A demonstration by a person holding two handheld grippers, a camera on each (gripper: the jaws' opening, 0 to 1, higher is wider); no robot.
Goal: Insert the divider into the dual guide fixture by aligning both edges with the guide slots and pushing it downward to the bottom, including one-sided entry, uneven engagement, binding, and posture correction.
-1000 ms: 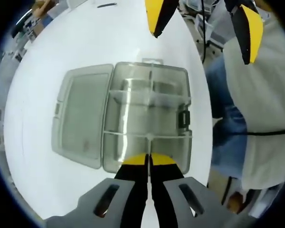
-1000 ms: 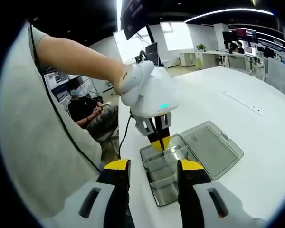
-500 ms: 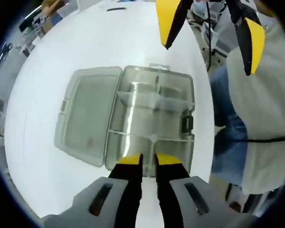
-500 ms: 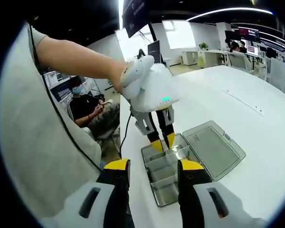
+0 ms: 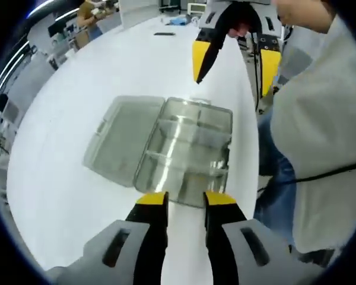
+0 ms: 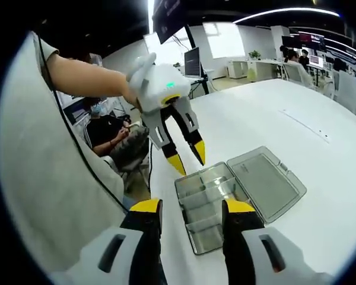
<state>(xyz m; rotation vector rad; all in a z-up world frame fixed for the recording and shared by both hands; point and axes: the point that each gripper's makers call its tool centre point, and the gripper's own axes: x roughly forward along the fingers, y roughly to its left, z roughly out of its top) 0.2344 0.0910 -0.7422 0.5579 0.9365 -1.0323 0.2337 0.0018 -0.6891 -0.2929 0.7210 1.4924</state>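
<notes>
Right gripper view: left tongs [image 6: 188,161], parted and empty, hover above the compartment box [image 6: 207,205].

Left gripper view: box [image 5: 187,151] sits mid-frame on table [image 5: 77,113], lid [image 5: 121,139] flat to its left, touching. Left gripper [image 5: 185,202] at bottom centre, just below box. Right gripper [image 5: 234,56] at top, above box. Right gripper view: box [image 6: 204,205] centre-low, lid [image 6: 264,181] to its right; left gripper [image 6: 187,157] above-left of box.

Bright overhead light glares off the white table [image 5: 95,77]; edges warp.
</notes>
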